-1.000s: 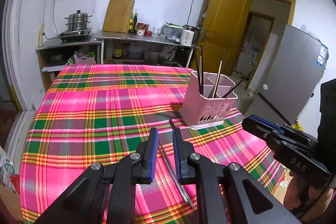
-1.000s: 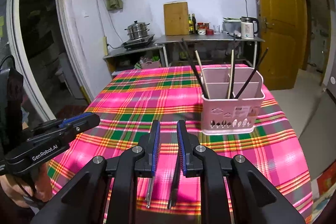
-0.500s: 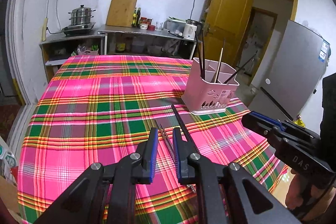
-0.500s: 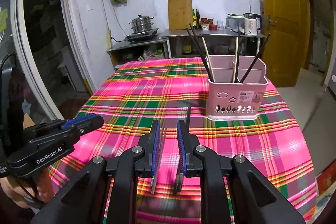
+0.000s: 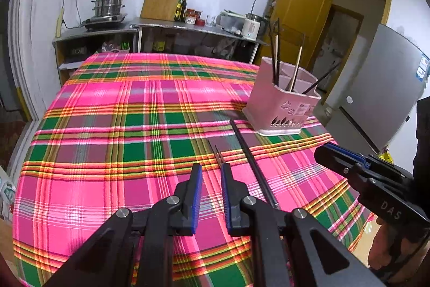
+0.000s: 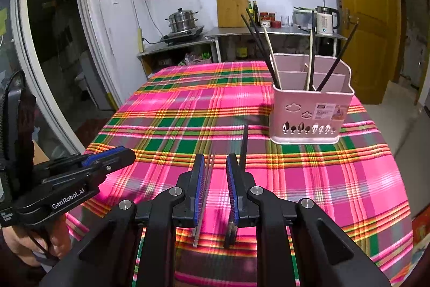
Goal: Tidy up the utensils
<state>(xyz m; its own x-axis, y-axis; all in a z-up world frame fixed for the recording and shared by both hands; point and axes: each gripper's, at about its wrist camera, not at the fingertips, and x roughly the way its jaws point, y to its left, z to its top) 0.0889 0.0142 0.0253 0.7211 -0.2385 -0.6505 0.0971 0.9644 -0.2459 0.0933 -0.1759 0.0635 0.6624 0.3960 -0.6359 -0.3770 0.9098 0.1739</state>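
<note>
Two utensils mid-cloth, holder near table edge

The table wears a pink and green checked cloth. On it stand a pink holder and lie a fork and a black chopstick.

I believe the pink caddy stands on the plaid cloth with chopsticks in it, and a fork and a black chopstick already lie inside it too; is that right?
Not quite. The fork and black chopstick are not in the caddy: they lie on the plaid cloth in front of it, as the left wrist view shows. The rest holds: the caddy stands on the cloth with chopsticks in it.
</note>
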